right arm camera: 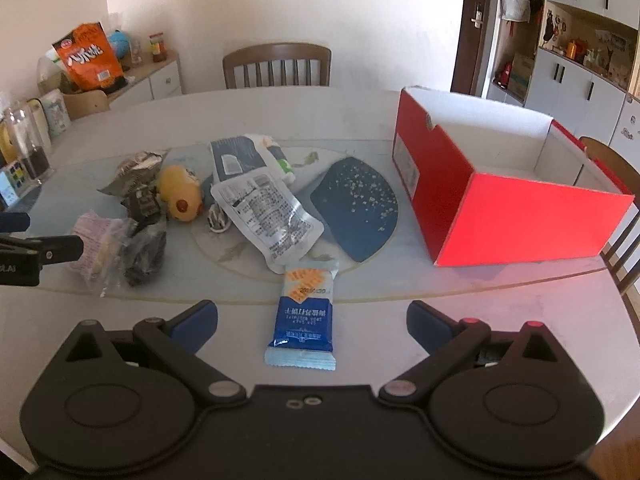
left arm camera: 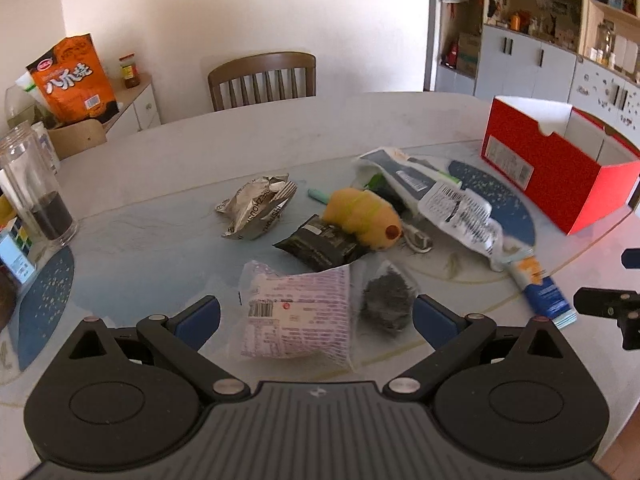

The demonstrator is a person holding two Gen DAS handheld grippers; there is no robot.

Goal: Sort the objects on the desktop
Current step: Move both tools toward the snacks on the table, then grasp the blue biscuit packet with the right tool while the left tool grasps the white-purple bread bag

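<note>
A pile of small things lies on the table. My left gripper (left arm camera: 316,316) is open, its jaws either side of a pink-printed packet (left arm camera: 298,312) and a clear bag of dark bits (left arm camera: 386,300). Beyond lie a black packet (left arm camera: 320,246), a yellow plush toy (left arm camera: 362,216), a crumpled silver wrapper (left arm camera: 258,210) and a white pouch (left arm camera: 460,210). My right gripper (right arm camera: 312,322) is open around a blue and white snack packet (right arm camera: 304,316), which lies flat near the table's front edge. The open red box (right arm camera: 516,216) stands at the right.
A wooden chair (right arm camera: 276,66) stands behind the table. A glass jar (left arm camera: 34,196) stands at the left edge. An orange snack bag (left arm camera: 74,76) sits on a side cabinet. A dark blue placemat (right arm camera: 358,206) lies beside the red box. Cupboards (right arm camera: 576,76) fill the right wall.
</note>
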